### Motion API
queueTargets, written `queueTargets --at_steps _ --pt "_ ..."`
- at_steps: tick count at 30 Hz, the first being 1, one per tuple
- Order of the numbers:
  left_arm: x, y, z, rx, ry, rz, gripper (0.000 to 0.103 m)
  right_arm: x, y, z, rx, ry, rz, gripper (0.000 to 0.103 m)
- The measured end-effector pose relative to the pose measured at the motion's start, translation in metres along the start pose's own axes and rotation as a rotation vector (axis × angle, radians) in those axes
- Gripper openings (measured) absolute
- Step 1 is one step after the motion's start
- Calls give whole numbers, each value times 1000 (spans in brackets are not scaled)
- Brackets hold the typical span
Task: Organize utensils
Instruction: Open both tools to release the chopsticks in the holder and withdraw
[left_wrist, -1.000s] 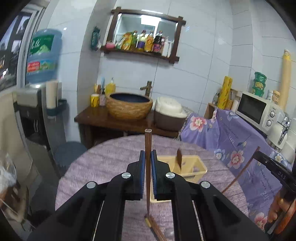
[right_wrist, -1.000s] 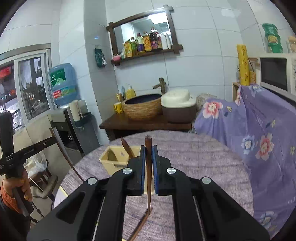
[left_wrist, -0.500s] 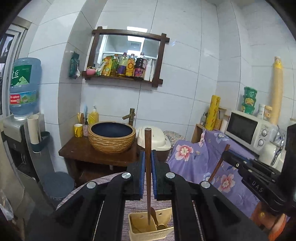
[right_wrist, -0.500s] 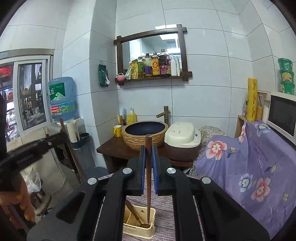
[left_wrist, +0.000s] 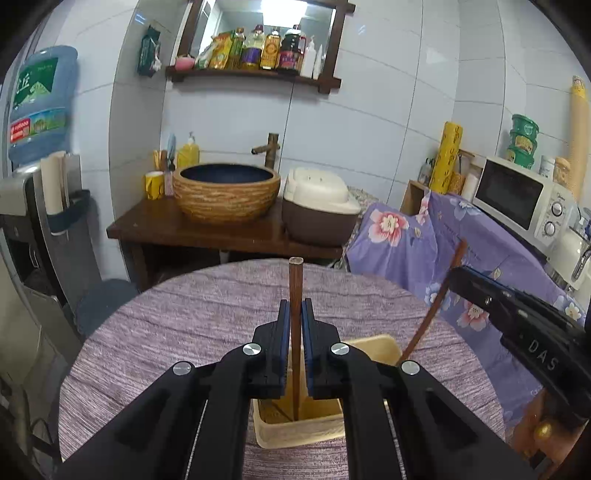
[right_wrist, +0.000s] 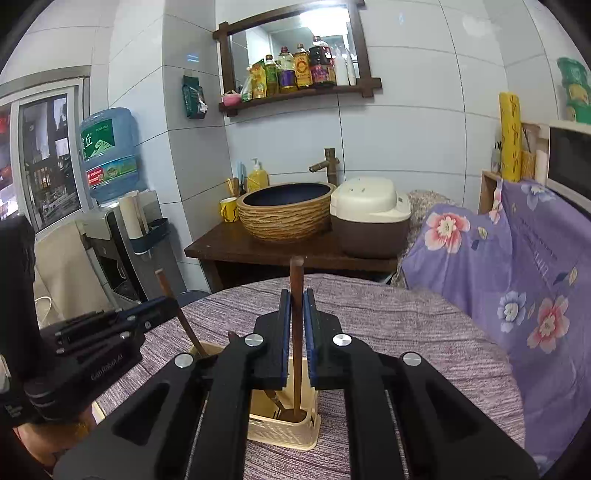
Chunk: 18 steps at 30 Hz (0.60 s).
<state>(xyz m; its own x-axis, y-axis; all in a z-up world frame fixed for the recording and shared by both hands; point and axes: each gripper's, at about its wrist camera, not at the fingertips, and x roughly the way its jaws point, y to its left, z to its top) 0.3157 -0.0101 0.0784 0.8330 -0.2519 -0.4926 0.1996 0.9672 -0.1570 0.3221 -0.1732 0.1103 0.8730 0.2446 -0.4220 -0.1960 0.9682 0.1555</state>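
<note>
My left gripper (left_wrist: 295, 317) is shut on a brown wooden chopstick (left_wrist: 295, 280) held upright, its lower end inside the cream plastic utensil basket (left_wrist: 295, 430) on the round purple-clothed table (left_wrist: 192, 325). My right gripper (right_wrist: 296, 310) is shut on a second brown chopstick (right_wrist: 296, 277), its lower end also down in the basket (right_wrist: 280, 432). The basket holds another brown utensil (right_wrist: 275, 400). Each gripper shows in the other's view, the right one (left_wrist: 517, 317) at right, the left one (right_wrist: 110, 332) at left.
Behind the table stands a dark wooden stand (left_wrist: 221, 232) with a woven basin (left_wrist: 226, 190) and a rice cooker (left_wrist: 319, 210). A purple flowered cloth (right_wrist: 517, 266) covers furniture at right, with a microwave (left_wrist: 517, 201) on it. A water dispenser (right_wrist: 110, 206) stands at left.
Both grippers have come down from their raised position. The chopsticks' lower ends now sit deep in the basket, and the table fills the lower view again.
</note>
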Motion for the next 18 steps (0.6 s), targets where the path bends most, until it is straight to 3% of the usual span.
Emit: queueTargets --at_steps 2,3,4,5,6,9,11,18 --pt "0 1 -7 2 16 -12 16 0 0 -6 2 8 -11 10" --pt "-2 2 -11 1 17 -16 29 -4 -1 -10 6 2 -16 16" --pt "-7 4 -15 -5 11 -20 38 -7 -1 -12 10 -3 -15 29" --pt "-13 6 -19 -12 0 -18 57 -12 -1 -16 16 -9 -17 38" --pt "-20 7 -24 -14 -13 -13 63 -18 -1 -22 18 -21 -26 51" --pt "-32 8 -39 -2 -16 8 78 -31 4 -40 -19 -20 -45 53" --pt "-41 13 -55 -3 -1 23 85 -39 9 -57 -41 -4 -71 60" --pt "-53 22 -117 -13 112 95 92 -44 19 -127 -67 133 -124 69"
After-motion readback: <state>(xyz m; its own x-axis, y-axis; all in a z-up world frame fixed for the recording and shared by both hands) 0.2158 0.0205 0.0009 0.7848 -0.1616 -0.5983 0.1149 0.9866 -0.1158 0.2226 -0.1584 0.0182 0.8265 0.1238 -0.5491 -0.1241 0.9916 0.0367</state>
